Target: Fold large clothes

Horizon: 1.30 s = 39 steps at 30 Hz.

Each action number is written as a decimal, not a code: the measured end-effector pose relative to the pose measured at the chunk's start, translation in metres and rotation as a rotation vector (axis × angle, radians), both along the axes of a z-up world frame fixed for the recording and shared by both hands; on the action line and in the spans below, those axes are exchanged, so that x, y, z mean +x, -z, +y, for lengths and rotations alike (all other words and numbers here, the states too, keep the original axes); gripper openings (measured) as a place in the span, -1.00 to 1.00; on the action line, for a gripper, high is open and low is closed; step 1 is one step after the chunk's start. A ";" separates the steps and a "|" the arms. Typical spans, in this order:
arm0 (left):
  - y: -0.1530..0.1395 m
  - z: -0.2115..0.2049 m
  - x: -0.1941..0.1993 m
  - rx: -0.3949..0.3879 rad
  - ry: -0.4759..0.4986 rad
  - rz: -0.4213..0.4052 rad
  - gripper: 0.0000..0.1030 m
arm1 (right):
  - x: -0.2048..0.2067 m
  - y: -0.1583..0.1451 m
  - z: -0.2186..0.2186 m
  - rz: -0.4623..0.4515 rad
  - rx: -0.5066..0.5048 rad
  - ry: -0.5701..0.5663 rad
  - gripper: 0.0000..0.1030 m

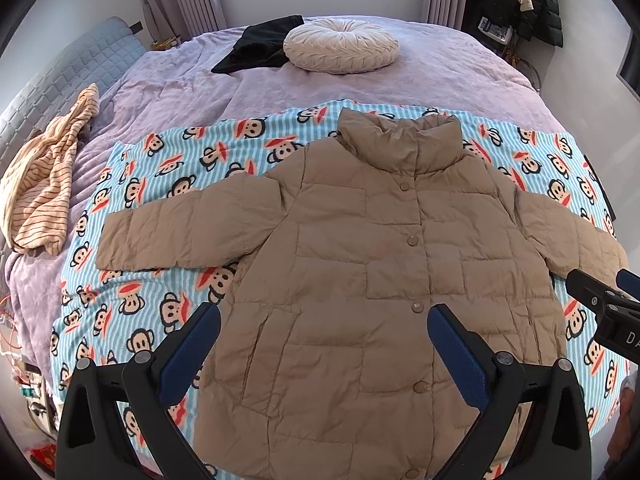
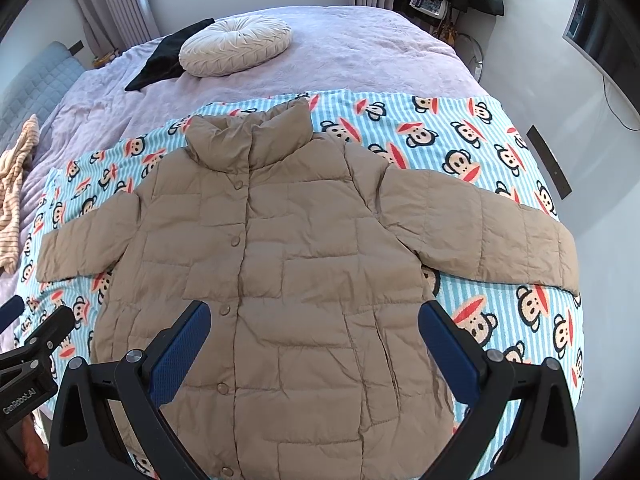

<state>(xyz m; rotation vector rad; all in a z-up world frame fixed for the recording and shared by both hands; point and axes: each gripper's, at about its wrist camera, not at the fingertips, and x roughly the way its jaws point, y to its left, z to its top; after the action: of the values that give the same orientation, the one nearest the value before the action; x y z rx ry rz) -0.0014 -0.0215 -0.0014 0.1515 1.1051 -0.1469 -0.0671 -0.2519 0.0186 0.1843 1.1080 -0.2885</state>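
**Tan puffer jacket spread flat on bed, both grippers hovering above its hem**

The tan quilted puffer jacket (image 1: 360,264) is lying front-up on a blue-striped monkey-print blanket (image 1: 160,184), snaps closed, collar pointing far, both sleeves stretching out left and right. The blanket is covering the near half of a bed with a lilac bedspread (image 1: 420,76).

The left gripper (image 1: 324,340) is hanging over the jacket's near left part, jaws standing wide, gripping nothing. The right gripper (image 2: 314,336) is hanging over the near right part, jaws likewise spread wide and empty.

A round cream pleated cushion (image 1: 341,49) is sitting at the far end, overlapping a black garment (image 1: 256,46). A striped beige garment (image 1: 44,184) is lying crumpled at the left edge of the bed.
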 end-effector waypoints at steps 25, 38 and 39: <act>0.002 -0.001 0.002 0.001 -0.004 0.003 1.00 | 0.004 0.003 -0.003 0.006 0.003 -0.001 1.00; 0.002 -0.001 0.003 0.001 -0.005 0.003 1.00 | 0.004 0.003 -0.003 0.007 0.003 -0.003 1.00; 0.002 -0.001 0.003 0.001 -0.005 0.003 1.00 | 0.004 0.003 -0.003 0.006 0.004 -0.002 1.00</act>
<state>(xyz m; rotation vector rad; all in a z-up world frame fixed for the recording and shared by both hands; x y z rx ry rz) 0.0020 -0.0223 -0.0032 0.1498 1.1084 -0.1424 -0.0630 -0.2549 0.0156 0.1854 1.1149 -0.2853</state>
